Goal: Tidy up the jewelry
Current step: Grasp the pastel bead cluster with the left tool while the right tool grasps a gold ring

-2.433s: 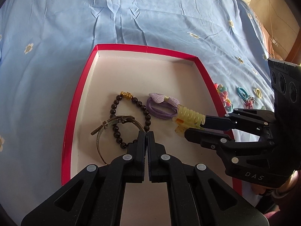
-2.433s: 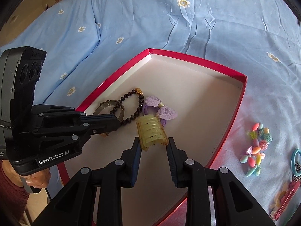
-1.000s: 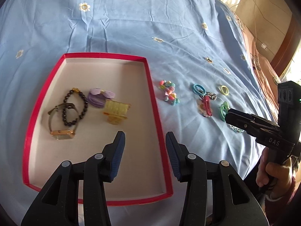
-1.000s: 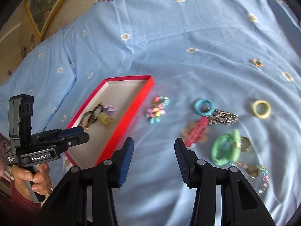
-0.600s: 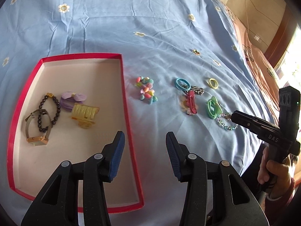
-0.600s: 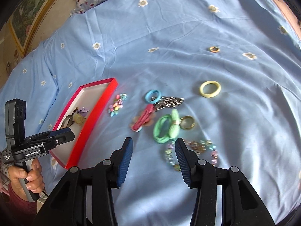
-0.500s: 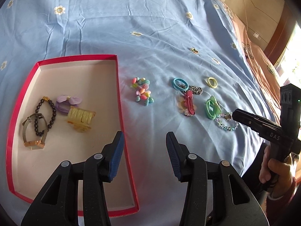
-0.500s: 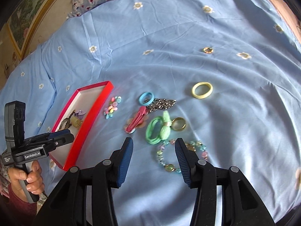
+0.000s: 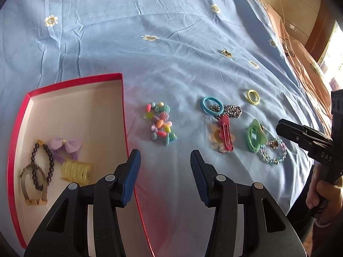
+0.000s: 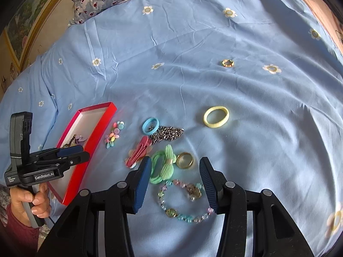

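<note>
Your left tongs [image 10: 82, 153], marked "GenRobot.AI", and right tongs [image 10: 174, 182] gaped empty; the shallow red cardboard box [image 9: 123, 98] held a yellow plastic claw clip [image 9: 76, 170].

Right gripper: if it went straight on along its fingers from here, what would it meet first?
Most likely the pastel bead bracelet, which lies on the blue sheet between the open fingers of the right gripper. The green hair tie sits just beyond to the left. Depth is hard to judge in this fisheye view.

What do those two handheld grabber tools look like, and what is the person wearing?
Both are black plastic pistol-grip tools with blue ribbed pads inside the jaws. The left gripper reads "GenRobot.AI"; the right gripper reads "DAS". A dark red sleeve covers the left wrist.
</note>
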Action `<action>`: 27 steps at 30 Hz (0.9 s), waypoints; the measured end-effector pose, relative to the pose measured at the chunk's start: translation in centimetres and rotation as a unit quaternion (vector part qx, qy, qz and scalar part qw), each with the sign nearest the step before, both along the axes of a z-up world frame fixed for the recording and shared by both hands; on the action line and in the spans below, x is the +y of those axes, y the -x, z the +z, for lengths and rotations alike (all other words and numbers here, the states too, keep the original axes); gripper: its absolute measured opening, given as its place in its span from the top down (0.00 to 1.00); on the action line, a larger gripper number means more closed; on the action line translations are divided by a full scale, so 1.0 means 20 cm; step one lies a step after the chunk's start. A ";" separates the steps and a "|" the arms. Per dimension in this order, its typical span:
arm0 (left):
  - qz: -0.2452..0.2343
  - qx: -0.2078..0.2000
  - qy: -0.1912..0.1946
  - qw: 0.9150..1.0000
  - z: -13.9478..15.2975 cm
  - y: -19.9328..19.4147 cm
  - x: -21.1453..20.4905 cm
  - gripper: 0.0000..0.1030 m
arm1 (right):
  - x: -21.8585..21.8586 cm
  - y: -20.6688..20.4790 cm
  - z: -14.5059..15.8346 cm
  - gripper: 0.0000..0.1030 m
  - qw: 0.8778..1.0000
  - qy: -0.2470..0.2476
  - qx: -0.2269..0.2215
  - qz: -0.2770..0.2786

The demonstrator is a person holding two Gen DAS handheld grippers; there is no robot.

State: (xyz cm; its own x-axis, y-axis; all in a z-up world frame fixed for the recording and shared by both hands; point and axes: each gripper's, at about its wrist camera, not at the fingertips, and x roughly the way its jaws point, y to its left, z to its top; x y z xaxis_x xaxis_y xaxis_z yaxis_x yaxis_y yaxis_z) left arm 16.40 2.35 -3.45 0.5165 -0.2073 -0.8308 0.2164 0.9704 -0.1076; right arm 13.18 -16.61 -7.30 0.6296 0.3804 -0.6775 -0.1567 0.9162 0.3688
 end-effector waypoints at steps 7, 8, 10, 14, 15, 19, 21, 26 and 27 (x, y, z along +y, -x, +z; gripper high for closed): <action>-0.006 0.005 -0.022 1.000 -0.04 -0.14 -0.04 0.54 | 0.01 -0.06 -0.05 0.62 1.000 0.029 0.009 0.000; -0.008 0.006 -0.026 1.000 -0.05 -0.16 -0.04 0.54 | 0.01 -0.07 -0.06 0.68 0.999 0.033 0.012 0.001; -0.010 0.009 -0.037 0.999 -0.07 -0.20 -0.06 0.55 | 0.01 -0.09 -0.08 0.72 0.999 0.041 0.020 0.004; -0.015 0.026 -0.058 0.998 -0.14 -0.25 -0.09 0.55 | 0.04 -0.13 -0.13 0.74 0.998 0.054 0.032 0.015; -0.017 0.032 -0.061 0.997 -0.16 -0.26 -0.10 0.55 | 0.05 -0.14 -0.14 0.74 0.998 0.056 0.033 0.019; -0.034 0.041 -0.057 0.997 -0.19 -0.26 -0.12 0.81 | 0.10 -0.16 -0.15 0.78 0.996 0.079 0.029 0.031; -0.041 0.039 -0.057 0.997 -0.19 -0.26 -0.13 0.83 | 0.12 -0.15 -0.15 0.77 0.995 0.089 0.025 0.030; -0.043 0.027 -0.023 0.998 -0.14 -0.22 -0.10 0.85 | 0.10 -0.13 -0.14 0.78 0.996 0.082 0.017 0.020; -0.043 0.024 -0.014 0.999 -0.13 -0.21 -0.09 0.85 | 0.10 -0.13 -0.13 0.78 0.997 0.078 0.015 0.018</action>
